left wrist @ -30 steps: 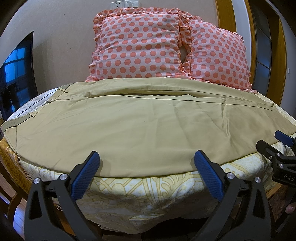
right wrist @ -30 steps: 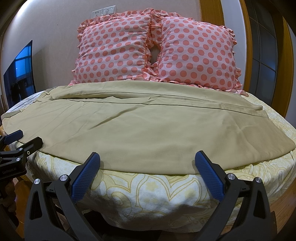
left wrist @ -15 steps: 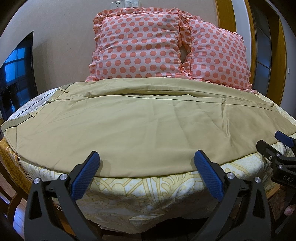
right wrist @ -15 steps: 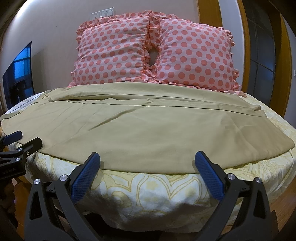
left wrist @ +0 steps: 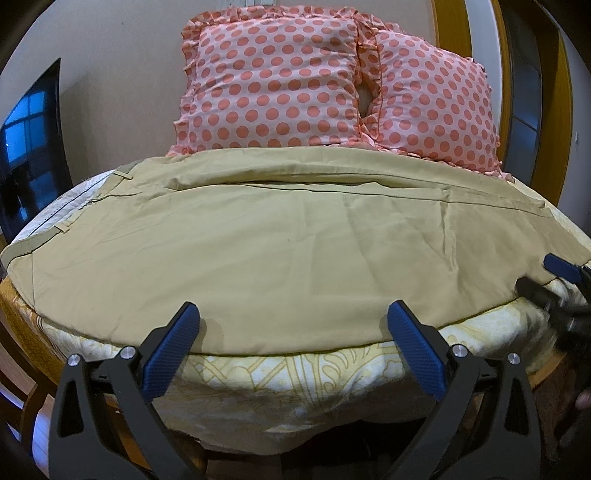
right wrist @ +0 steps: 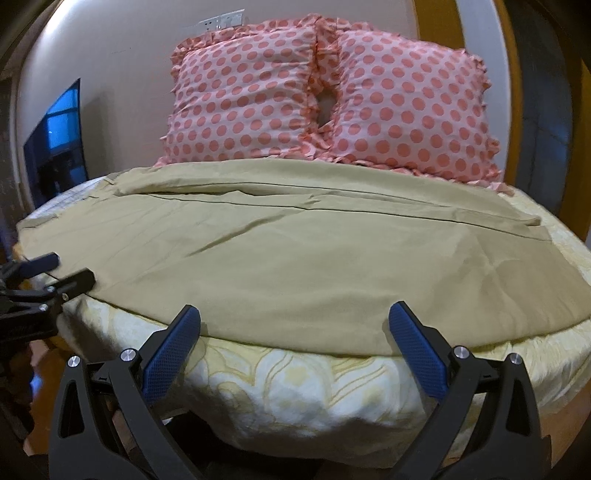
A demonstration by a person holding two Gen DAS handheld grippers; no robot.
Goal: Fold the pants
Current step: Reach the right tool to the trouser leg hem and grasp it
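Khaki pants point(left wrist: 280, 254) lie spread flat across the bed, waistband at the left, legs running right; they also show in the right wrist view point(right wrist: 295, 258). My left gripper point(left wrist: 293, 323) is open, just before the pants' near edge. My right gripper point(right wrist: 293, 323) is open, at the near edge further right. The right gripper shows at the right edge of the left wrist view point(left wrist: 546, 277). The left gripper shows at the left edge of the right wrist view point(right wrist: 55, 271). Neither holds cloth.
Two pink polka-dot pillows point(left wrist: 280, 85) point(right wrist: 402, 99) stand against the wall behind the pants. A yellow patterned bedcover point(left wrist: 295, 376) hangs over the bed's front. A dark screen point(left wrist: 29, 155) is at the left, a wooden door frame point(left wrist: 447, 26) at the right.
Both grippers have moved a little forward toward the pants' near edge. The right gripper looks blurred in the left wrist view. The pants have not moved.
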